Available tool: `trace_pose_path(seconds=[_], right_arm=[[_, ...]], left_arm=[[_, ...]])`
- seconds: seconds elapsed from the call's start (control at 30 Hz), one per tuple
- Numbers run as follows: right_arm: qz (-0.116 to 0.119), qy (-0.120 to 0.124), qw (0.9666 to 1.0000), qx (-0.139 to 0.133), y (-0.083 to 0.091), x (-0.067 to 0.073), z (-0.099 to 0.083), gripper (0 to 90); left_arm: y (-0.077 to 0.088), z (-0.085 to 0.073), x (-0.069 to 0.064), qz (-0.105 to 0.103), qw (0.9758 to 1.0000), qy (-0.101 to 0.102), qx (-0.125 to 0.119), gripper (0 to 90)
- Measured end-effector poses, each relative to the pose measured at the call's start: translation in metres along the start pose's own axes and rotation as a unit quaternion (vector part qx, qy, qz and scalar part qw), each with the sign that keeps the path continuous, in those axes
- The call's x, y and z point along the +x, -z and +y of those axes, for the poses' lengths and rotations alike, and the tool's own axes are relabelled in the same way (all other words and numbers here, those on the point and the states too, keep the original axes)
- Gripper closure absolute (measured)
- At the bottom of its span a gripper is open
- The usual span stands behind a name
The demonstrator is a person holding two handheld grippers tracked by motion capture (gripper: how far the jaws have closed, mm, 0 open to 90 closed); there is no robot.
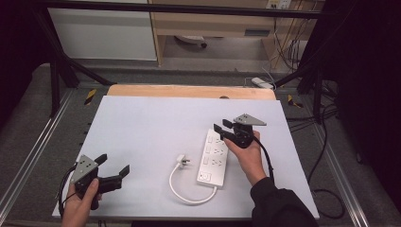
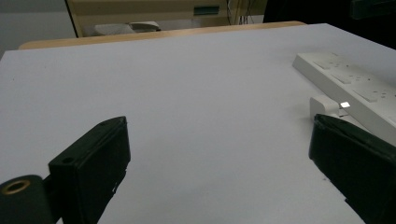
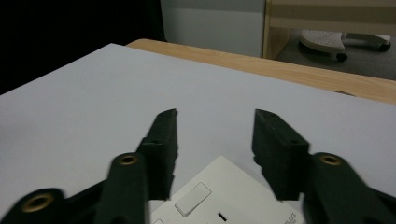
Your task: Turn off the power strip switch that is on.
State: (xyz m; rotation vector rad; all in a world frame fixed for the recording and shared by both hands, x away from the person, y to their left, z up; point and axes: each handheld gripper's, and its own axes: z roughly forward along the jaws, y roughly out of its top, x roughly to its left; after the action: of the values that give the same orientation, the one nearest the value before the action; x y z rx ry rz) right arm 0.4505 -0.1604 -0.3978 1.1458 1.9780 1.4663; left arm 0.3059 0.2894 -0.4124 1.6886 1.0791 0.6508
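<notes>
- Leftmost, the left gripper (image 1: 112, 166) sat low over the near left part of the desk (image 1: 142, 123), held in the person's left hand (image 1: 81, 201). Its jaws stood wide apart with nothing between them; in the left gripper view only bare white surface lay in the gap. Judged parked there, out of the way, waiting.
- Further right, the white plug (image 1: 182, 160) lay loose on the desk, pins outward, its short cable (image 1: 182, 191) looping round to the near end of the power strip (image 1: 213, 158). Not plugged into anything. In the left gripper view the plug (image 2: 327, 106) showed just beside the strip (image 2: 355, 88).
- The power strip lay flat right of centre, long axis running away from the person, sockets up. Probably set that way so a socket could be reached from above.
- Rightmost, the right gripper (image 1: 224, 131) hovered over the far end of the strip, held in the right hand (image 1: 248, 158). Jaws about half open, gripping nothing; the right gripper view showed the strip's end (image 3: 219, 198) below and behind the tips, clear of both pads.
- Count: two grippers, one power strip, one plug, one cable, about three rows of sockets on the strip, hard to count finer.
</notes>
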Motion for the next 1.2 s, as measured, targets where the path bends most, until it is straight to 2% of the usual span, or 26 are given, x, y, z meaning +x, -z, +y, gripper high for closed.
trace_pose_path(seconds=[0.23,0.37,0.57,0.8,0.9,1.2], right_arm=[[0.0,-0.013,0.9999,0.006,0.01,0.002,0.012,13.8],[0.002,-0.003,1.0,0.001,0.017,0.004,0.017,5.3],[0.007,0.021,0.9997,-0.013,0.033,0.007,0.023,3.4],[0.01,0.032,0.9991,-0.027,0.05,0.005,0.028,3.5],[0.011,0.026,0.9991,-0.031,0.059,0.002,0.029,4.0],[-0.004,0.033,0.9984,-0.044,0.09,-0.01,0.028,4.6]], left_arm=[[0.0,-0.001,0.001,0.001,1.0,0.005,0.001,5.4],[0.0,0.0,0.001,0.0,1.0,0.004,0.001,5.5],[0.0,0.0,0.0,0.002,1.0,0.001,0.002,5.4],[-0.001,-0.001,-0.001,0.002,1.0,0.0,0.004,5.4],[0.0,-0.001,-0.001,0.003,1.0,0.001,0.005,5.3],[0.0,-0.001,-0.001,0.001,1.0,0.002,0.005,5.1]])
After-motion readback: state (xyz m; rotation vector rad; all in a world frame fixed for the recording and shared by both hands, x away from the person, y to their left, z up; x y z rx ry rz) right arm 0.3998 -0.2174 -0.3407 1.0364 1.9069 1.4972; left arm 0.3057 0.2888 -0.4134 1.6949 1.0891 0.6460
